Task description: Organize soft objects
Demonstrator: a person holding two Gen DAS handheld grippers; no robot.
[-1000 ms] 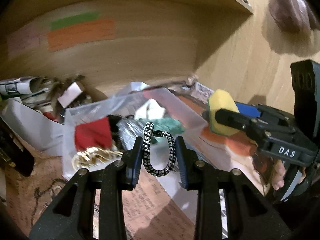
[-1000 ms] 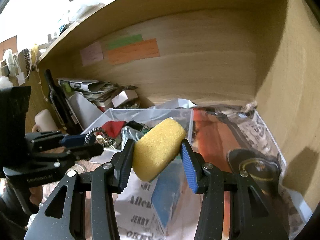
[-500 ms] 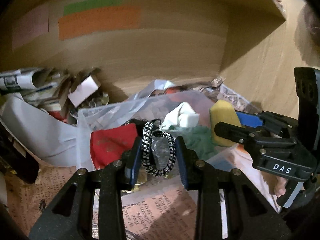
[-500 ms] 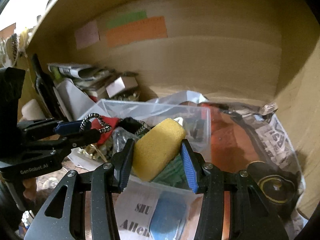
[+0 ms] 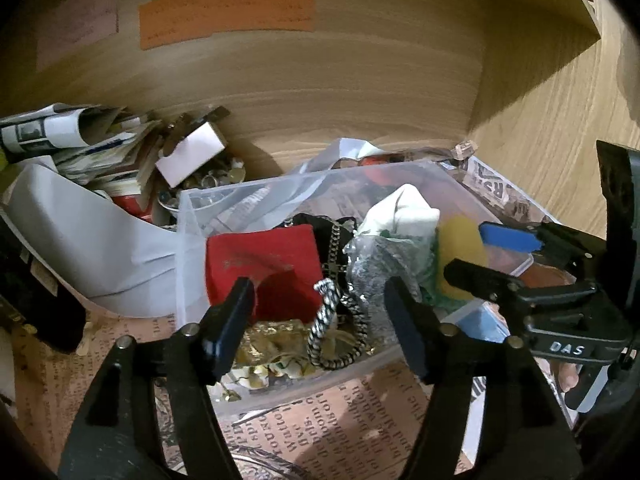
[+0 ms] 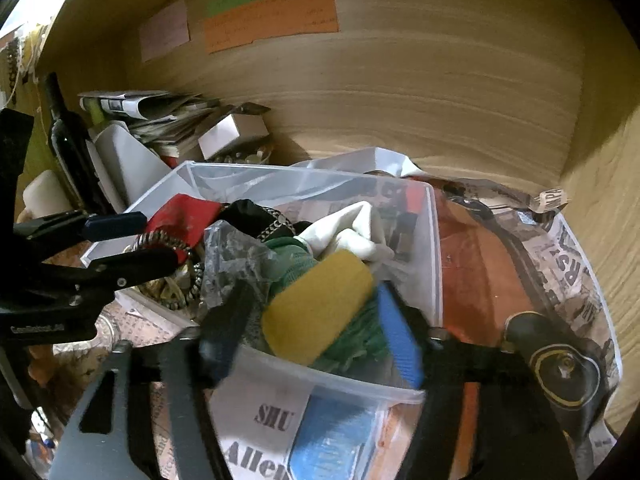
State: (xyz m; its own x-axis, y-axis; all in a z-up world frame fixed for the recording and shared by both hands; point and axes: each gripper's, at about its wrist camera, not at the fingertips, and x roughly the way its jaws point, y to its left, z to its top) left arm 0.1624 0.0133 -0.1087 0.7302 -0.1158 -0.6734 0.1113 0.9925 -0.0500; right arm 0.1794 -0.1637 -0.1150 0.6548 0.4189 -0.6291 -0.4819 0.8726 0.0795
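Dim wooden alcove (image 6: 400, 92) with paper notes (image 6: 272, 18) on it.

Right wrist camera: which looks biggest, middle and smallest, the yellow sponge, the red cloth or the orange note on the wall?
1. Orange note, about the same.
2. Yellow sponge, which sits very close to the camera, so these two can't be ranked surely.
3. Red cloth, partly hidden.
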